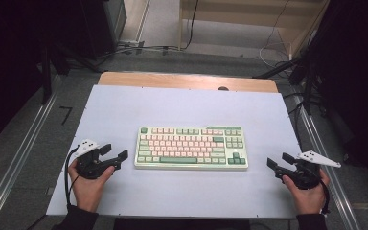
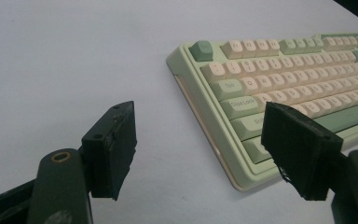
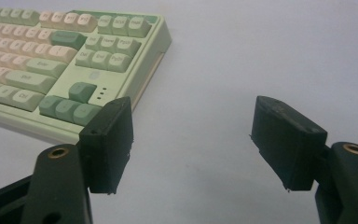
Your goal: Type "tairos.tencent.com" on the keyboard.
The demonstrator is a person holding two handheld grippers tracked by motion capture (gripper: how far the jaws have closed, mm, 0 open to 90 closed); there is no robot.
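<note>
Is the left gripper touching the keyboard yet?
Apart. In the high view, bare white table surface shows between the left gripper and the keyboard; its jaws stand open beside the keyboard's left end, holding nothing.

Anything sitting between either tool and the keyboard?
Nothing visible. The left tool is open beside the keyboard, off its left end, and the right tool is open off its right end. Between each and the keyboard lies bare white table surface. Neither tool touches the keyboard.
</note>
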